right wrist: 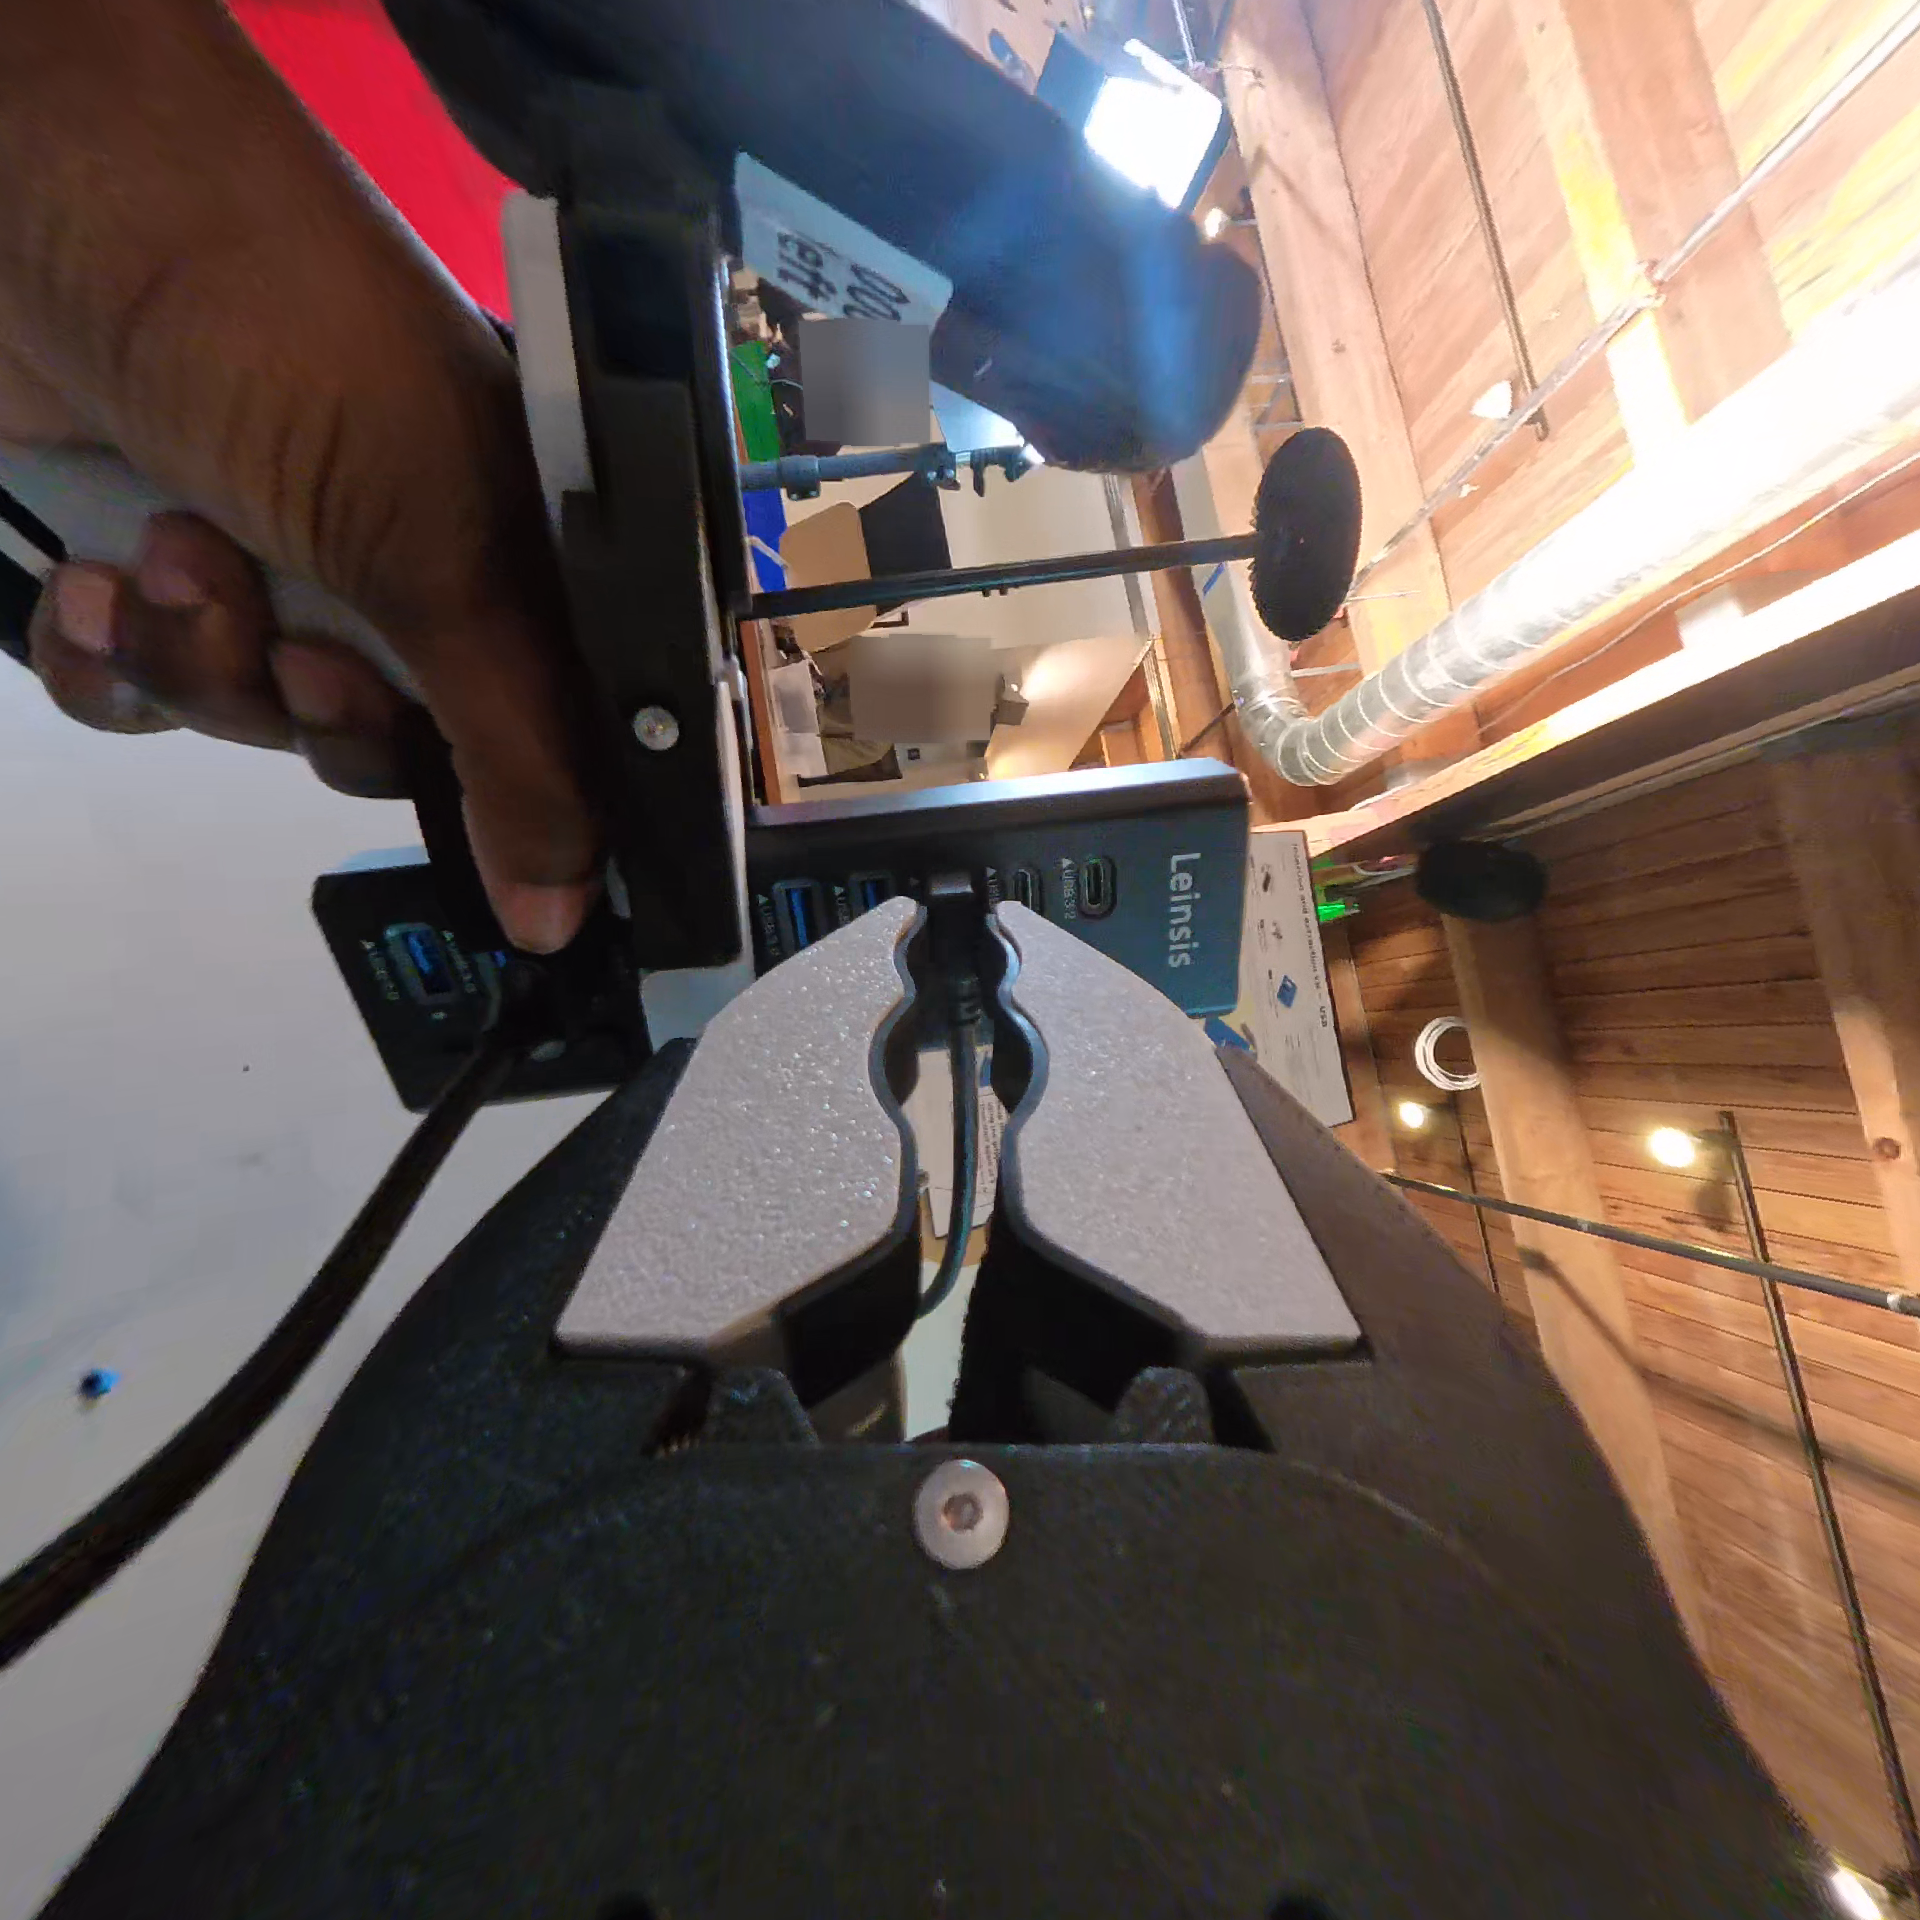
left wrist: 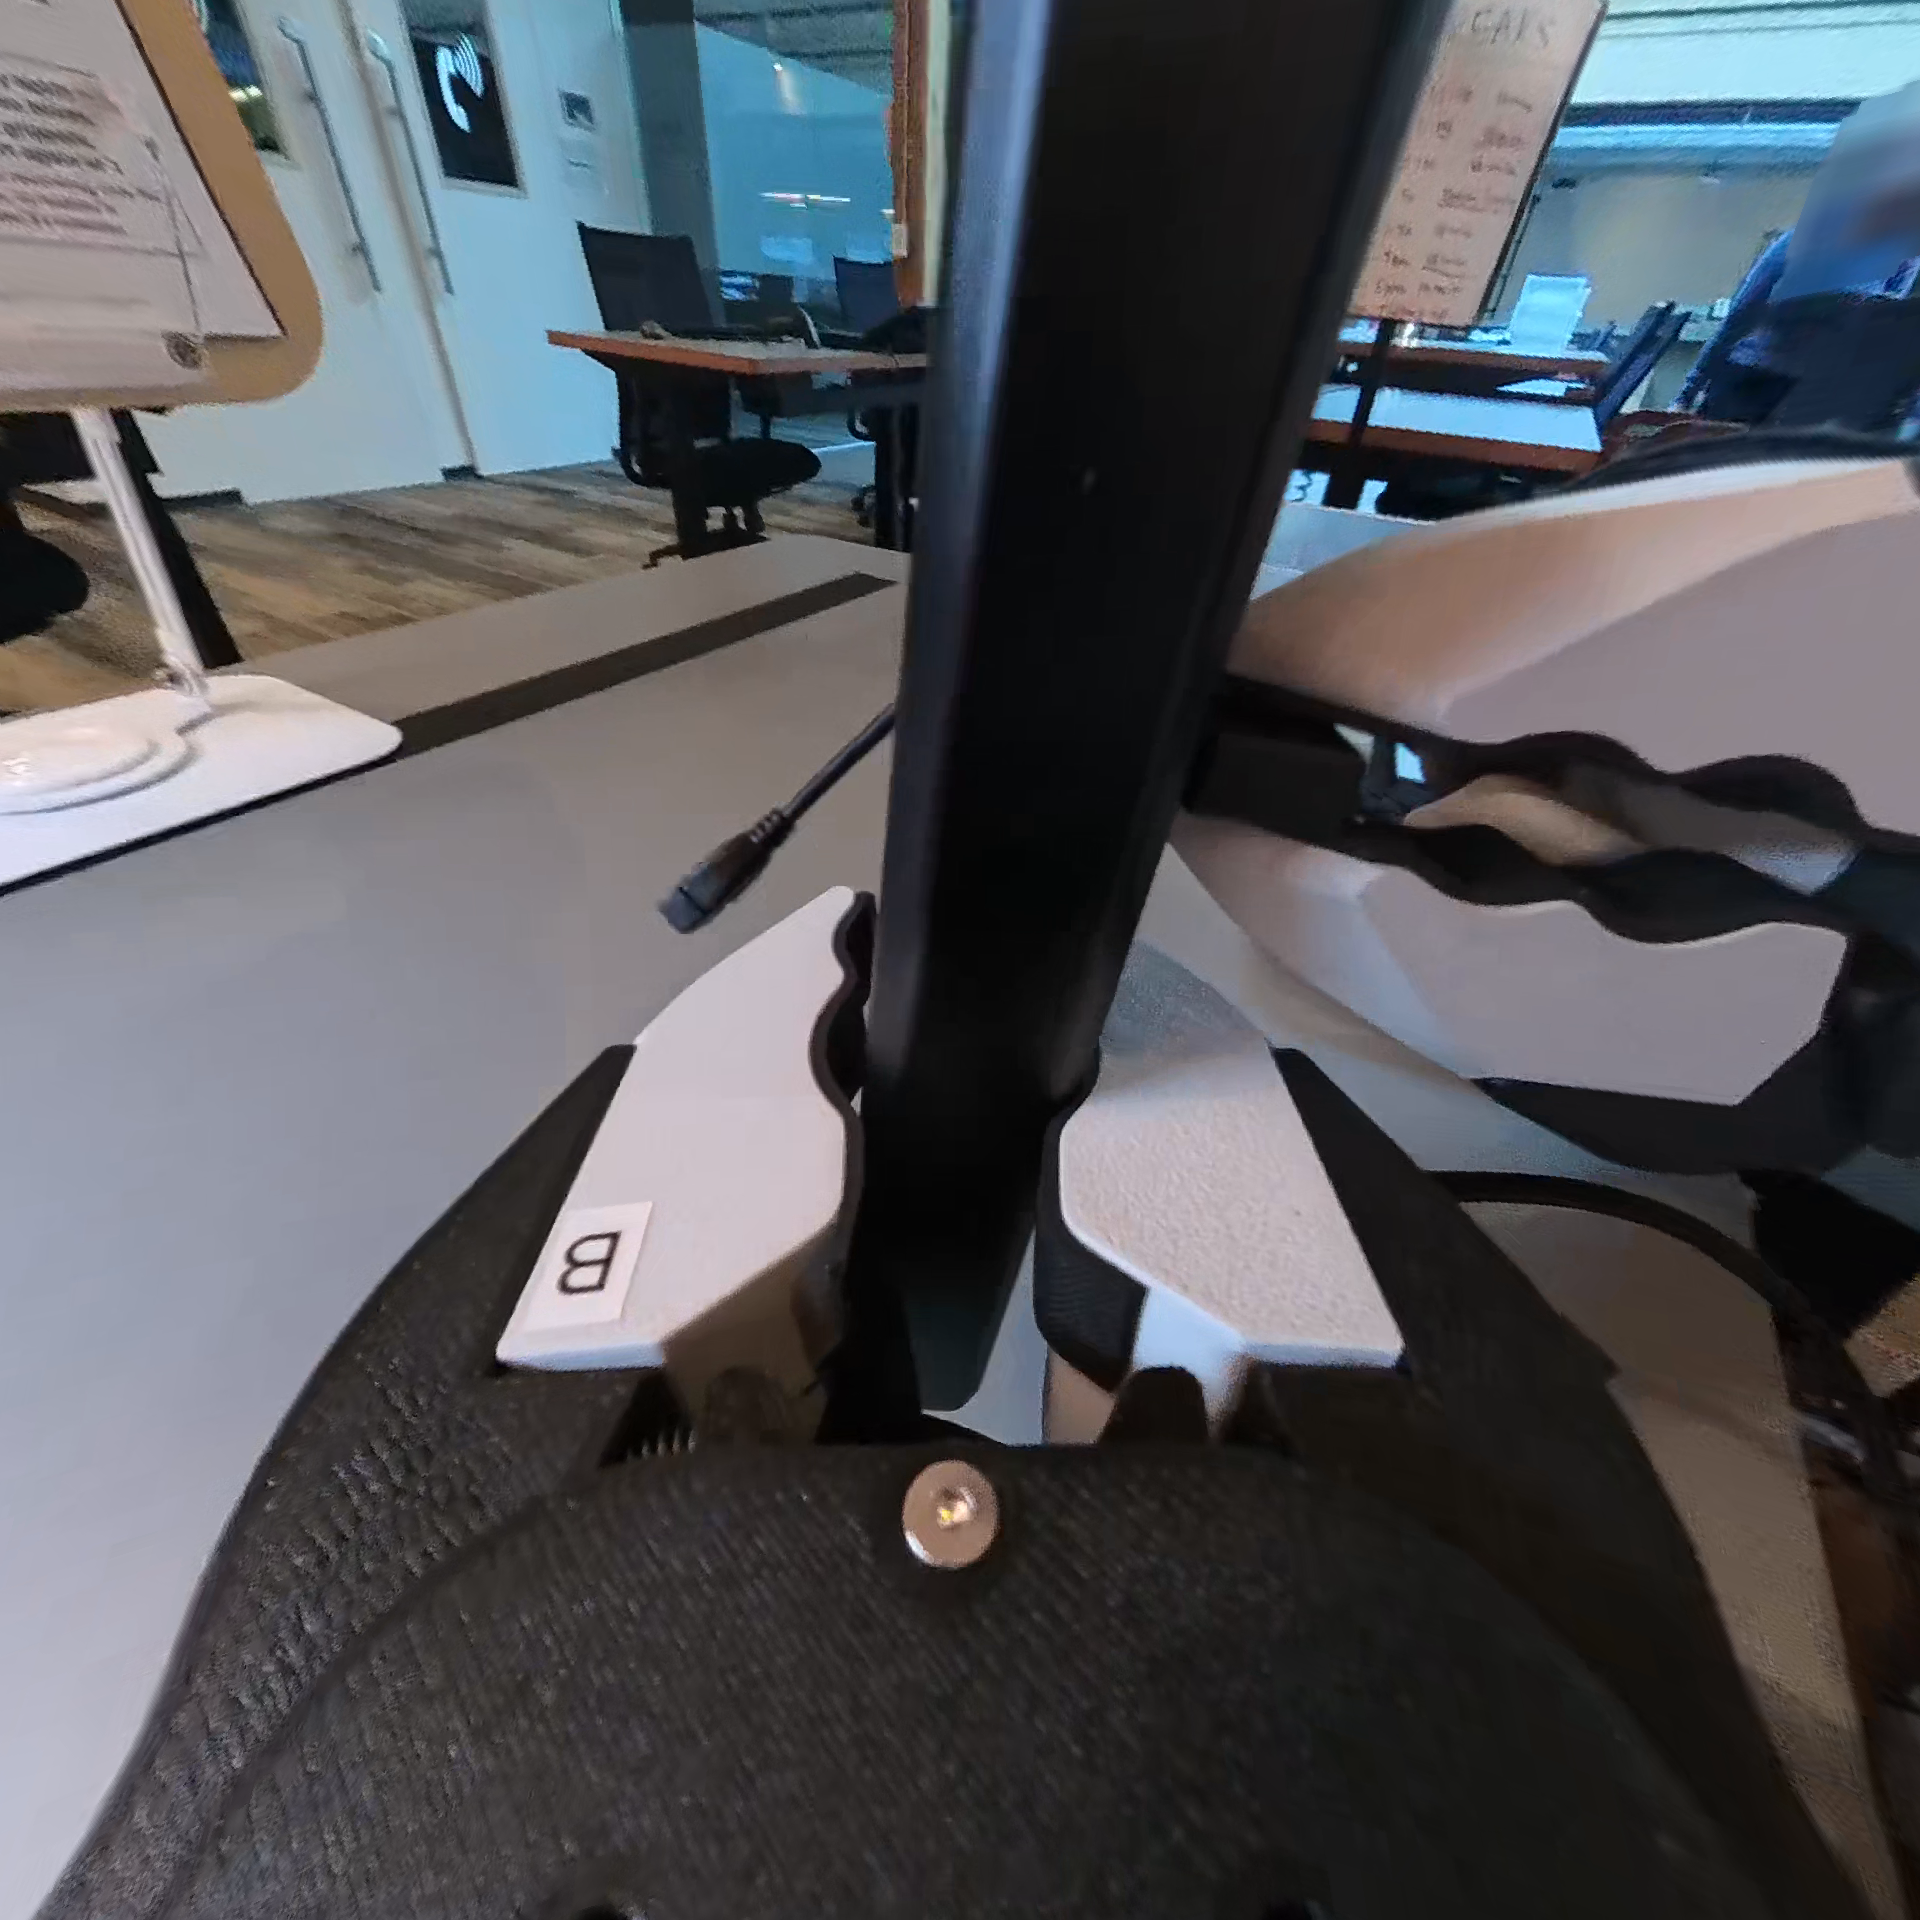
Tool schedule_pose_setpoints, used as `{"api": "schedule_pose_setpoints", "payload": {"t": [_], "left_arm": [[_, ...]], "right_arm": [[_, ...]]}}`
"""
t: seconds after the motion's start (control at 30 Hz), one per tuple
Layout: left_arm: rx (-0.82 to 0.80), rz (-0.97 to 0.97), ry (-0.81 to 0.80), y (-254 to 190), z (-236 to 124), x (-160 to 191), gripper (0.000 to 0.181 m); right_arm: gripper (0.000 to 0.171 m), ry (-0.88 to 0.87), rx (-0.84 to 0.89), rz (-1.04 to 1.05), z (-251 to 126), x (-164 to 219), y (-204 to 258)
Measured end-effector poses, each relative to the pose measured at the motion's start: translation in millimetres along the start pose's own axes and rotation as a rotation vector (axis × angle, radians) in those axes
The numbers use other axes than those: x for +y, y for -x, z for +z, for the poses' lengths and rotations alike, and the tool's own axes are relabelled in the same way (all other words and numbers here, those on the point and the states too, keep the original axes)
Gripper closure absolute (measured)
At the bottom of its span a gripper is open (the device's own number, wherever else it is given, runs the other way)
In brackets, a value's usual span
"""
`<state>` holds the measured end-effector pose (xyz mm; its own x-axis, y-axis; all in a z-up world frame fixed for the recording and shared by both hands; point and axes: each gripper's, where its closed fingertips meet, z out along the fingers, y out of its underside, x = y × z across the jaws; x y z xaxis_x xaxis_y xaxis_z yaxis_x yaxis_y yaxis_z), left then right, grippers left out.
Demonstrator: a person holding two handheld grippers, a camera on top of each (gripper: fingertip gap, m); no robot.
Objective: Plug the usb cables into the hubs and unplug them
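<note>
Right gripper (right wrist: 958, 971) jaws pinch a black usb plug (right wrist: 951, 940) at the hub (right wrist: 1143, 894) port row, 12 o'clock, while left gripper (left wrist: 961, 1049) clamps the hub's body as a brace (spare cable end (left wrist: 717, 883) lies at 10 o'clock).

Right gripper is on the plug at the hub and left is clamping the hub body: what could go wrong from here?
1. The right gripper pinches the USB plug only near its jaw tips, at the port; a skewed push or pull may bend it or slip off.
2. The left gripper clamps the narrow edge of the hub; a hard tug could twist the hub in that grip.
3. The hub's thick cable trails across the table and could snag.
</note>
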<state>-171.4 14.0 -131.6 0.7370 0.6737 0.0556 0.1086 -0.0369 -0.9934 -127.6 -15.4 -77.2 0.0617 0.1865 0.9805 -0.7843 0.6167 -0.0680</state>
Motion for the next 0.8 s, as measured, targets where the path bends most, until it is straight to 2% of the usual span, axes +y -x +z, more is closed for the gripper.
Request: {"api": "schedule_pose_setpoints", "payload": {"t": [0.2, 0.23, 0.27, 0.3, 0.33, 0.37, 0.43, 0.57, 0.7, 0.8], "left_arm": [[0.044, 0.037, 0.035, -8.9, 3.2, 7.4, 0.150], [0.007, -0.036, 0.015, -0.6, 3.2, 5.1, 0.150], [-0.021, -0.240, -0.073, 26.1, -5.1, -7.6, 0.151], [-0.042, -0.425, -0.193, 59.7, -23.9, -25.4, 0.151], [-0.088, -0.438, -0.277, 83.6, -45.3, -39.4, 0.151], [-0.135, -0.322, -0.287, 90.8, -59.2, -46.3, 0.151], [-0.160, -0.156, -0.227, 82.1, -63.4, -47.0, 0.151], [-0.102, -0.074, -0.161, 55.1, -42.4, -34.3, 0.151], [-0.033, -0.013, -0.158, 38.4, -38.9, -30.8, 0.151], [-0.061, -0.022, -0.156, 43.8, -39.6, -28.9, 0.151]], "right_arm": [[0.163, 0.022, 0.004, 0.010, -12.9, 1.1, 4.5], [0.163, -0.020, -0.005, 0.010, -22.4, -3.8, 6.0], [0.164, -0.097, -0.029, 0.058, -39.0, -15.6, 8.3], [0.163, -0.088, -0.041, 0.102, -54.1, -17.4, 9.5], [0.163, -0.077, -0.028, 0.109, -68.9, -15.6, 6.9], [0.163, -0.067, -0.004, 0.150, -81.3, -10.1, -1.3], [0.164, -0.055, 0.023, 0.341, -95.3, 7.8, -28.9], [0.163, -0.074, 0.160, 0.608, -104.7, 41.4, -112.9], [0.163, -0.061, 0.269, 0.668, -113.1, 72.3, -172.6], [0.163, 0.020, 0.356, 0.692, -124.7, 113.9, -205.1]]}}
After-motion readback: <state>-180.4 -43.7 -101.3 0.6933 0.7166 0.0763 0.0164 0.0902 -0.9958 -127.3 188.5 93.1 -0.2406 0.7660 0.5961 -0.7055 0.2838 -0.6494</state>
